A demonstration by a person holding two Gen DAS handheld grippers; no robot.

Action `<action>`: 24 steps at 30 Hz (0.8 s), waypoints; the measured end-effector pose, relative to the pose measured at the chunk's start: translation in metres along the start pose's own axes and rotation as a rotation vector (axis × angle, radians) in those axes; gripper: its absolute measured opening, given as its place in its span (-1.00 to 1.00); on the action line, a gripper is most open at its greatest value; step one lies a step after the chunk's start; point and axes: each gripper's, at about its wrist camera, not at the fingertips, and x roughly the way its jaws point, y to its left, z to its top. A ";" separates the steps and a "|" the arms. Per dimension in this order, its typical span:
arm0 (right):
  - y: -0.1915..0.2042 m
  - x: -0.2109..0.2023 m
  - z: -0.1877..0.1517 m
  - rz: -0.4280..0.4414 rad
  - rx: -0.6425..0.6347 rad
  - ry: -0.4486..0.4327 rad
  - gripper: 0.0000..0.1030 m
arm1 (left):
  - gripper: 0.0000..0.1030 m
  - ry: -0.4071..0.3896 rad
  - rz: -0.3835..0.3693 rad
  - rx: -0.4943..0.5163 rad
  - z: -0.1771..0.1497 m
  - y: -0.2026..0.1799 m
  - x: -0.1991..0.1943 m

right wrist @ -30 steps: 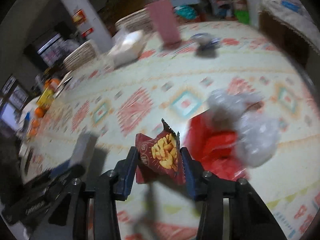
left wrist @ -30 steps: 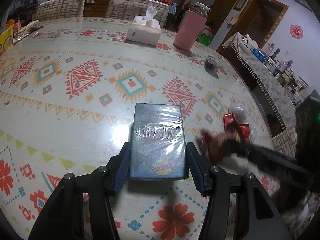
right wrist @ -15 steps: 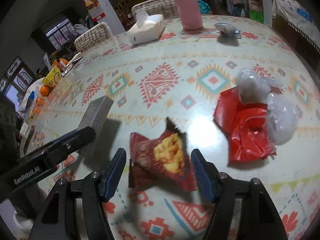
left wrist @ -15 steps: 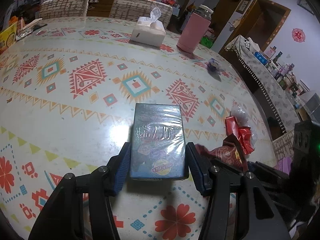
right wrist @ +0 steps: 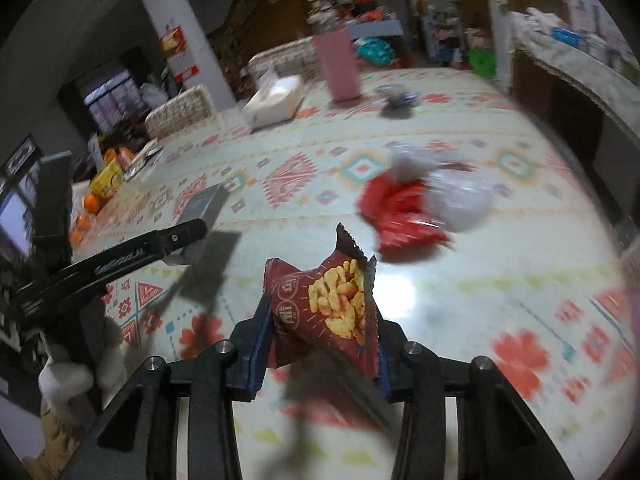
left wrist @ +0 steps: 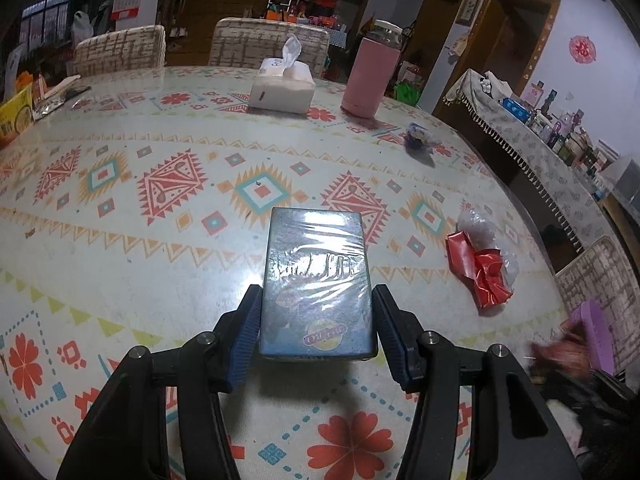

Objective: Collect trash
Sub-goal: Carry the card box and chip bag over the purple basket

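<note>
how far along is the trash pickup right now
Midway at best. In hand: the left tongs grip the blue box; the right tongs, which have just been closing, pinch the red snack packet. Left on the table: the red and clear wrappers and a small dark wrapper. No bin is visible.

on worktop: 1 blue box, 1 snack packet, 1 red wrapper, 1 tissue box, 1 pink bottle, 2 chairs.
</note>
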 end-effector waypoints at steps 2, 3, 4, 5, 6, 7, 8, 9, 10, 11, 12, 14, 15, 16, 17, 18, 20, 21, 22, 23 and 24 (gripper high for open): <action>-0.018 -0.024 -0.012 -0.036 0.034 -0.037 -0.11 | 0.05 0.006 -0.001 -0.002 0.000 0.000 0.002; -0.024 -0.032 -0.016 -0.048 0.047 -0.049 -0.11 | 0.05 0.009 -0.004 -0.006 -0.001 0.001 0.003; -0.033 -0.045 -0.023 -0.066 0.066 -0.066 -0.11 | 0.05 0.011 -0.004 -0.008 -0.001 0.001 0.003; -0.040 -0.053 -0.027 -0.078 0.078 -0.076 -0.11 | 0.05 0.012 0.000 -0.007 -0.001 0.001 0.004; -0.049 -0.064 -0.033 -0.094 0.095 -0.092 -0.11 | 0.05 0.010 0.006 -0.003 -0.002 0.000 0.004; -0.057 -0.074 -0.039 -0.108 0.112 -0.105 -0.11 | 0.05 0.007 0.012 0.002 -0.003 -0.001 0.004; -0.065 -0.084 -0.046 -0.120 0.130 -0.118 -0.11 | 0.05 0.003 0.015 0.008 -0.004 -0.003 0.003; -0.070 -0.091 -0.049 -0.127 0.146 -0.128 -0.11 | 0.05 -0.001 0.019 0.014 -0.004 -0.006 0.003; -0.076 -0.097 -0.053 -0.132 0.162 -0.138 -0.11 | 0.05 -0.007 0.029 0.027 -0.005 -0.010 0.001; -0.084 -0.106 -0.059 -0.137 0.182 -0.151 -0.11 | 0.05 -0.013 0.040 0.041 -0.006 -0.014 -0.001; -0.089 -0.110 -0.062 -0.140 0.194 -0.157 -0.11 | 0.05 -0.021 0.045 0.053 -0.007 -0.019 -0.005; -0.100 -0.121 -0.070 -0.142 0.224 -0.172 -0.11 | 0.05 -0.024 0.028 0.066 -0.011 -0.026 -0.013; -0.104 -0.125 -0.073 -0.142 0.232 -0.178 -0.11 | 0.05 -0.020 0.015 0.070 -0.013 -0.029 -0.017; -0.107 -0.129 -0.075 -0.141 0.239 -0.183 -0.11 | 0.05 -0.012 0.001 0.076 -0.017 -0.034 -0.022; -0.110 -0.131 -0.078 -0.138 0.248 -0.189 -0.11 | 0.05 -0.008 -0.007 0.089 -0.021 -0.040 -0.027; -0.113 -0.133 -0.080 -0.135 0.254 -0.192 -0.11 | 0.05 -0.008 -0.008 0.110 -0.025 -0.047 -0.032; -0.119 -0.135 -0.083 -0.124 0.269 -0.200 -0.11 | 0.05 -0.014 0.005 0.155 -0.031 -0.062 -0.041; -0.120 -0.133 -0.084 -0.119 0.274 -0.202 -0.11 | 0.05 -0.018 0.019 0.185 -0.035 -0.071 -0.045; -0.121 -0.132 -0.085 -0.113 0.280 -0.203 -0.11 | 0.05 -0.022 0.034 0.216 -0.039 -0.081 -0.049; -0.123 -0.131 -0.086 -0.105 0.287 -0.205 -0.11 | 0.05 -0.025 0.045 0.240 -0.043 -0.089 -0.051; -0.125 -0.130 -0.088 -0.097 0.293 -0.206 -0.11 | 0.05 -0.027 0.052 0.266 -0.047 -0.098 -0.055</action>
